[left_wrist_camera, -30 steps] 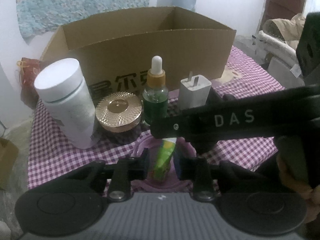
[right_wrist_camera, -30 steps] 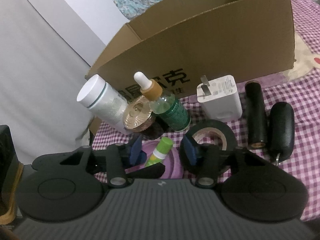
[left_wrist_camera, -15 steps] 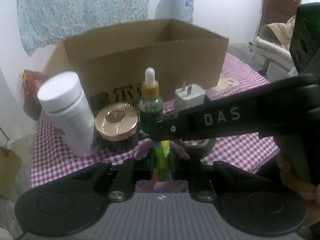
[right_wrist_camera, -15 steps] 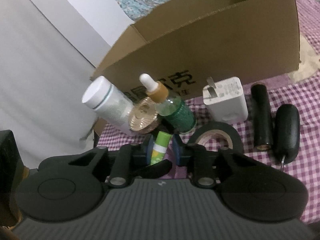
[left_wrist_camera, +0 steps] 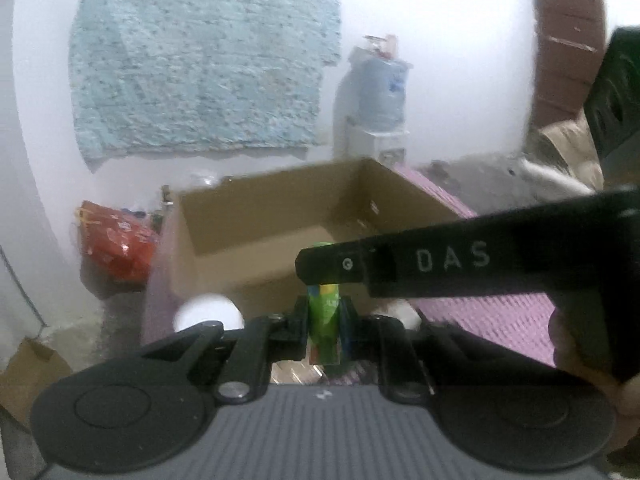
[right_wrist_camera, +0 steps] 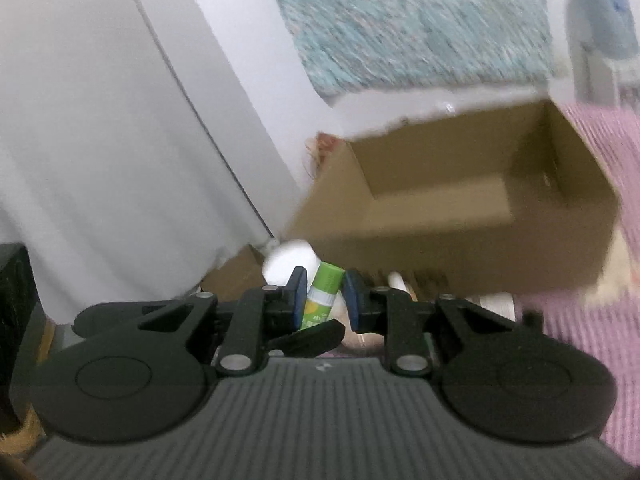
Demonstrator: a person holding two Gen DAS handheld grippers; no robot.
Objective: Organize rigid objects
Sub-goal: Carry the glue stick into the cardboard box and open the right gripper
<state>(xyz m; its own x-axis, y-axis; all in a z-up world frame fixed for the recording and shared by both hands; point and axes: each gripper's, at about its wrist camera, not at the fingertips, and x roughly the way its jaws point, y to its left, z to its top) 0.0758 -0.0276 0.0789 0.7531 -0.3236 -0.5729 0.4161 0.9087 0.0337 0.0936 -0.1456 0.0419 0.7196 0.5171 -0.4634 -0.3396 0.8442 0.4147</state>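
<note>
With both jaws clamped on one green tube (right_wrist_camera: 323, 295), raised, tilted downward.
Ahead of jaws: open cardboard box (left_wrist_camera: 256, 216); right gripper (right_wrist_camera: 325, 300) crossing above left gripper (left_wrist_camera: 324, 326).

The cardboard box (left_wrist_camera: 256, 248) sits on the tablecloth (left_wrist_camera: 480, 320), white bottle (left_wrist_camera: 208, 312) before it.

Teal cloth (left_wrist_camera: 204, 60) (hung up), water dispenser (left_wrist_camera: 376, 96).

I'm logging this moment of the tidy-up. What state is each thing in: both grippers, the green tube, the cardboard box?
Left gripper: shut on the tube's lower part.
Right gripper: shut on the tube's capped end.
Small green and yellow tube with a green cap: clamped by both grippers, tilted slightly.
Brown cardboard box: open at the top; the visible floor is bare.
White round-topped bottle: standing before the box, mostly hidden.
</note>
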